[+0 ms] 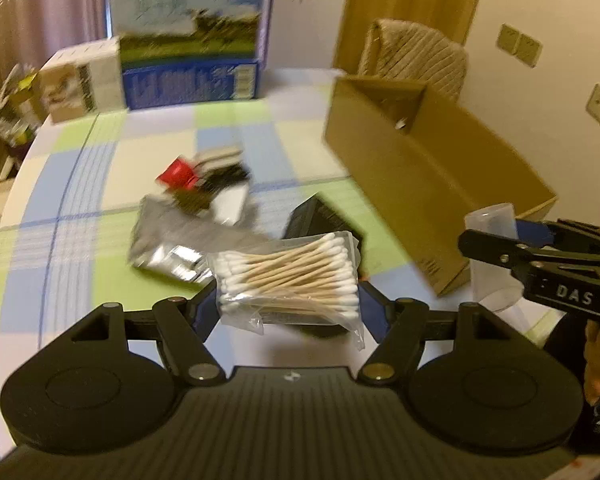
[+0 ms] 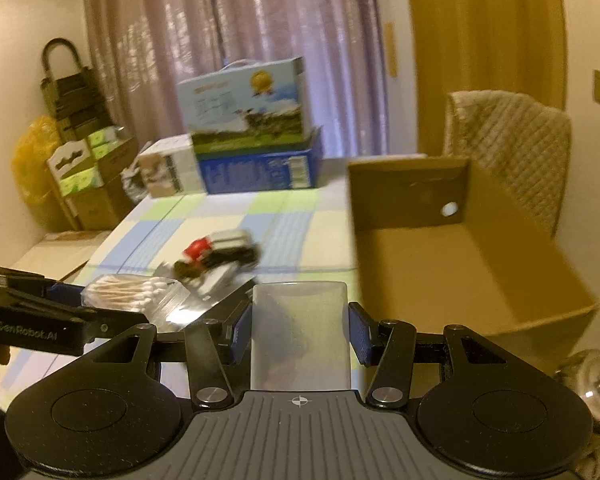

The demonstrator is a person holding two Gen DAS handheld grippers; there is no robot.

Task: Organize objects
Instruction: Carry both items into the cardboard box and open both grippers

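Note:
My left gripper (image 1: 288,306) is shut on a clear pack of cotton swabs (image 1: 292,276), its blue pads pressing both ends, above the checked tablecloth (image 1: 80,184). At the right edge of the left wrist view, my right gripper (image 1: 496,236) grips a clear plastic cup (image 1: 490,216). In the right wrist view the right gripper (image 2: 300,330) holds that cup (image 2: 300,336) upright between its pads. The left gripper (image 2: 72,300) and the swab pack (image 2: 128,290) show at the left. An open cardboard box (image 2: 460,264) stands at the right, also seen as cardboard box (image 1: 420,184).
On the table lies a blurred pile: a red-capped item (image 1: 176,172), a silver pouch (image 1: 168,240) and a black box (image 1: 320,216). A blue printed carton (image 1: 188,32) and a white box (image 1: 84,76) stand at the far edge. A padded chair (image 1: 416,52) is behind the cardboard box.

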